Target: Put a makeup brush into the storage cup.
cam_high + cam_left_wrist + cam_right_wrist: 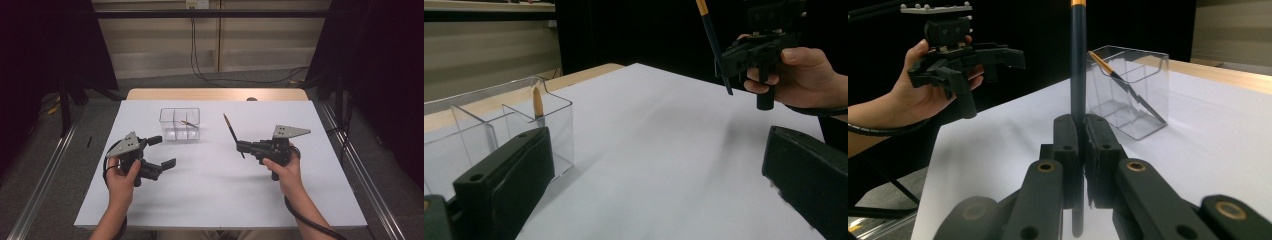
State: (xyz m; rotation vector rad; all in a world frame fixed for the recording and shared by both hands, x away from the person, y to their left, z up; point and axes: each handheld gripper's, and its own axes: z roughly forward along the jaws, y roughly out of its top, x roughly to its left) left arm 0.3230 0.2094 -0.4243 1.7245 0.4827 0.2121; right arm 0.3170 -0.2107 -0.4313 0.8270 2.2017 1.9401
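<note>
Overhead, right tool [243,147] clamps an unmarked dark pencil [231,129]; left tool [162,152] gapes empty.

Organizer box [180,123] was clear plastic – glossy, smooth walls catching glare. Pencil [1078,60] showed dark lacquered shaft, orange band near top. Right gripper [1081,131] jaws looked matt black plastic; grey plate on top, dull metal. Desk [210,190] was smooth, white, matt – bare wood strip at far edge.
</note>
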